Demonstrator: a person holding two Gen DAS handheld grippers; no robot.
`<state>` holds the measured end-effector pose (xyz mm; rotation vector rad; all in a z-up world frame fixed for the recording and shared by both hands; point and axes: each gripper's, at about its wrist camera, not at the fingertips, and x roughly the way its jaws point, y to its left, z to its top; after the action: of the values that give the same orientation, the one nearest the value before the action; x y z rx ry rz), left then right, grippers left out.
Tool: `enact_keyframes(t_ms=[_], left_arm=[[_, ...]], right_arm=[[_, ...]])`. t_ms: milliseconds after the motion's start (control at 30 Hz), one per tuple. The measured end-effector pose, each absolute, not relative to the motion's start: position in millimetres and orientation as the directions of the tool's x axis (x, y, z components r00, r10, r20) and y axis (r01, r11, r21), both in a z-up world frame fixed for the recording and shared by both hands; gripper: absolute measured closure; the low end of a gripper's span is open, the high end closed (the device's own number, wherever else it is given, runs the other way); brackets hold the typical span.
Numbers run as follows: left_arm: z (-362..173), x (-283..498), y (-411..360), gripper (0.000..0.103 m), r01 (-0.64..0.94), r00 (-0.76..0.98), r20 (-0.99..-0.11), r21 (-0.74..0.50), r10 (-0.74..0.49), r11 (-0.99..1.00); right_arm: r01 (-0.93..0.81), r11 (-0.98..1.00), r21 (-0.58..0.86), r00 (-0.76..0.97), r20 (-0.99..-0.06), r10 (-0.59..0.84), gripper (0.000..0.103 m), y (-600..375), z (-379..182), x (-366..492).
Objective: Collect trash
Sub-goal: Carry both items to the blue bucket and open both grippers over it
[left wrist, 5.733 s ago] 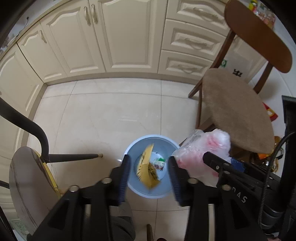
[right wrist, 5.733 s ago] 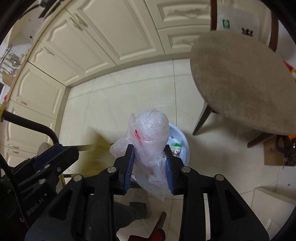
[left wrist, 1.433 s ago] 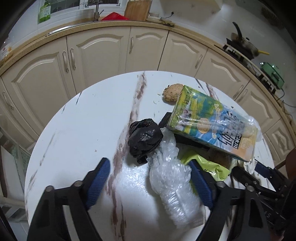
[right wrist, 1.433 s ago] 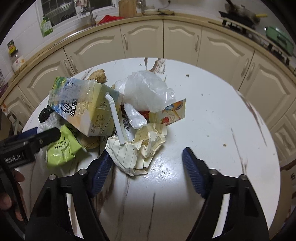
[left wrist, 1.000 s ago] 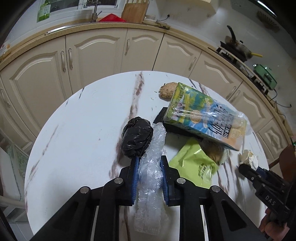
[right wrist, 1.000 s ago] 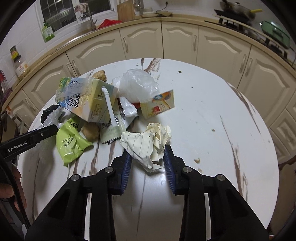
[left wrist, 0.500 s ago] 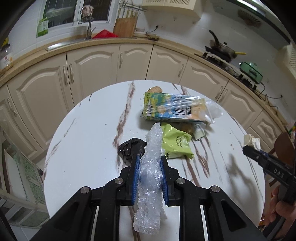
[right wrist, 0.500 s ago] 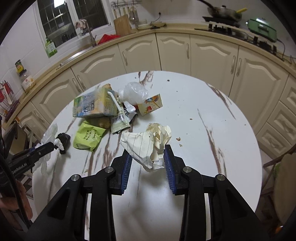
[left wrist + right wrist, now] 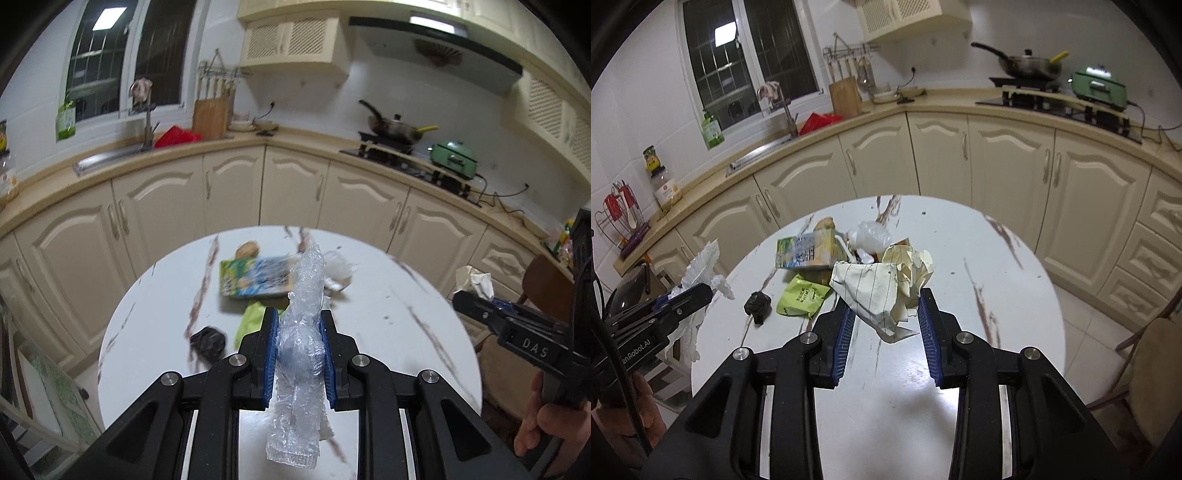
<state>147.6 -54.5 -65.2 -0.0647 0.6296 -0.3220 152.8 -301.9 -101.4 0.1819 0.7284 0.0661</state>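
Since half a second ago both grippers have risen and drawn back from the table (image 9: 1015, 295), so the round white top now sits lower and smaller in each view and more of the kitchen wall shows above it; each load has stayed clamped the whole way.

The table lies below and ahead of both grippers, with the pale cabinets (image 9: 997, 162) curving behind it. Ahead of the right gripper (image 9: 886, 314), on the table, lies the remaining pile: a drink carton (image 9: 807, 253) on its side with a white plastic bag (image 9: 868, 234) just beside it, a green wrapper (image 9: 801, 297) nearer, and a small black bag (image 9: 757, 304) off to the left of the wrapper, apart from it.

The right gripper is closed partway on a crumpled sheet of lined paper (image 9: 882, 288), pinched between its blue pads and held clear of the table. The left gripper (image 9: 299, 354) is nearly closed on a strip of clear crinkled plastic (image 9: 301, 332), which sticks out above the pads and hangs below them, also off the table. From the left wrist the right gripper shows at the far right edge with the paper at its tip and a hand (image 9: 543, 424) under it; from the right wrist the left gripper sits at the far left with the plastic.
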Motion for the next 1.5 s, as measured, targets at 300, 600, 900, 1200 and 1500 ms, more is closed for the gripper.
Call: enact_keyframes(t_ms=[300, 600, 900, 1200, 1500], left_arm=[[-41.1, 109.8, -147.8, 0.085, 0.434, 0.755, -0.504, -0.095, -0.419, 0.896], [-52.2, 90.8, -265.8, 0.085, 0.622, 0.630, -0.523, -0.104, -0.574, 0.776], [-93.5, 85.5, -369.5, 0.085, 0.742, 0.482, -0.595, -0.114, -0.644, 0.661], [-174.3, 137.0, -466.2, 0.085, 0.768, 0.324, -0.769, -0.127, -0.551, 0.628], [-255.4, 199.9, -547.4, 0.084, 0.740, 0.167, -0.902, -0.152, -0.398, 0.655]], right_arm=[[0.077, 0.977, 0.200, 0.810, -0.584, 0.055, 0.071, -354.3, -66.2, 105.1], [0.319, 0.926, 0.203, 0.791, -0.595, -0.142, 0.071, -460.3, -63.9, 45.7], [0.502, 0.838, 0.214, 0.689, -0.684, -0.239, 0.071, -549.0, -110.0, 14.7], [0.614, 0.737, 0.281, 0.545, -0.827, -0.139, 0.071, -614.5, -235.5, 14.4], [0.684, 0.649, 0.333, 0.425, -0.905, 0.017, 0.071, -656.1, -349.2, 26.7]])
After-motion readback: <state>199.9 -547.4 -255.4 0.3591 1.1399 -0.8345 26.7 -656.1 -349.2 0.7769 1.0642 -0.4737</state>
